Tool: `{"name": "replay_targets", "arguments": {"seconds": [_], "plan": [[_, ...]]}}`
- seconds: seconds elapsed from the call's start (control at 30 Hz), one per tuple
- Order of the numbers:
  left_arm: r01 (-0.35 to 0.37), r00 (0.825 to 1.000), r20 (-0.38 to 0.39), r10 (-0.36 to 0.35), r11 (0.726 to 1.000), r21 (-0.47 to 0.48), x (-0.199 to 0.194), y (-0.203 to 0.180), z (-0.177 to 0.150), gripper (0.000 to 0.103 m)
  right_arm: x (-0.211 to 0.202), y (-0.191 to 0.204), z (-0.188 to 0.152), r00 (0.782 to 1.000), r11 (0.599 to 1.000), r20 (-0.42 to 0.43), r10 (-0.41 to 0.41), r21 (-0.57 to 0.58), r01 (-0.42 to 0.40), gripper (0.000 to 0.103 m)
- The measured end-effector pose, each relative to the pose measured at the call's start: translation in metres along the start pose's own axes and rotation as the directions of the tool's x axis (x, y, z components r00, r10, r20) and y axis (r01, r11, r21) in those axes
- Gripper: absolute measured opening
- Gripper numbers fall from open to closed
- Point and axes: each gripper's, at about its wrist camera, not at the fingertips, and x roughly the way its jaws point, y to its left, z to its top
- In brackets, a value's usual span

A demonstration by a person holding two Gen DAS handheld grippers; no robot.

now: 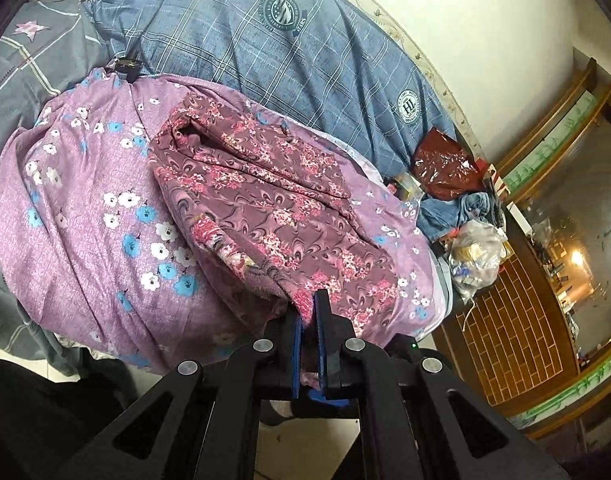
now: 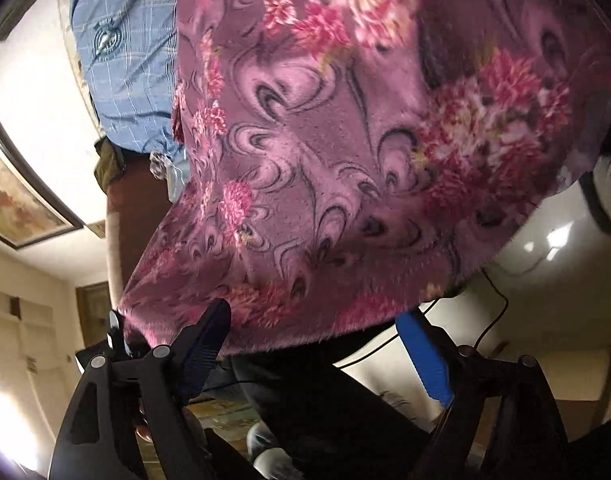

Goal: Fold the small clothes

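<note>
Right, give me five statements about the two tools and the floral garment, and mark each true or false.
1. The left tool is shut on the maroon floral garment. True.
2. The right tool is clamped on the garment. False: its jaws stand wide apart, and the hem hangs just in front of them.
3. The garment lies partly on a purple flowered quilt. True.
4. The blue cover behind the quilt is plain. False: it is checked, with round badges.
5. The garment is plain pink. False: it has a pink flower print with dark swirls.
</note>
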Motion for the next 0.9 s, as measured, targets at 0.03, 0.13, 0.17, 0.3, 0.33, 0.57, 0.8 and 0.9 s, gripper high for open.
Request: {"name": "replay_targets", "arguments": {"seconds": [0.03, 0.13, 0.17, 0.3, 0.33, 0.57, 0.8, 0.9], "plan": [[0.001, 1.000, -0.002, -0.001, 1.000, -0.004, 0.001, 0.001, 0.000, 0.003, 0.000, -0.001, 0.002, 1.000, 1.000, 0.022, 0.012, 0.012, -0.012, 0.087], [-0.002, 1.000, 0.002, 0.002, 1.000, -0.008, 0.002, 0.000, 0.001, 0.003, -0.004, -0.009, 0.010, 0.994, 0.998, 0.102, 0.028, 0.059, -0.034, 0.087], [-0.005, 1.000, 0.003, 0.005, 1.000, -0.008, 0.003, 0.001, 0.002, 0.003, -0.008, -0.016, 0.013, 0.991, 0.996, 0.133, 0.033, 0.081, -0.044, 0.087], [-0.017, 1.000, 0.014, 0.017, 1.000, -0.012, 0.001, 0.003, 0.004, 0.003, -0.032, -0.032, 0.022, 0.960, 0.985, 0.279, 0.018, 0.158, -0.064, 0.086], [-0.017, 1.000, 0.014, 0.018, 1.000, -0.015, 0.000, 0.004, 0.004, 0.003, -0.036, -0.034, 0.024, 0.955, 0.984, 0.297, 0.012, 0.164, -0.063, 0.084], [-0.019, 0.999, 0.043, 0.020, 1.000, -0.023, -0.015, 0.012, 0.010, 0.003, -0.056, 0.008, 0.016, 0.929, 0.994, 0.361, -0.086, -0.026, 0.102, 0.015], [-0.005, 0.995, 0.100, 0.005, 1.000, -0.008, -0.038, 0.021, 0.032, 0.003, -0.097, 0.104, 0.010, 0.862, 0.939, 0.507, -0.016, -0.288, 0.187, 0.009], [-0.005, 0.992, 0.130, 0.003, 1.000, 0.014, -0.045, 0.022, 0.049, 0.003, -0.097, 0.151, 0.015, 0.845, 0.902, 0.535, 0.010, -0.369, 0.223, 0.009]]}}
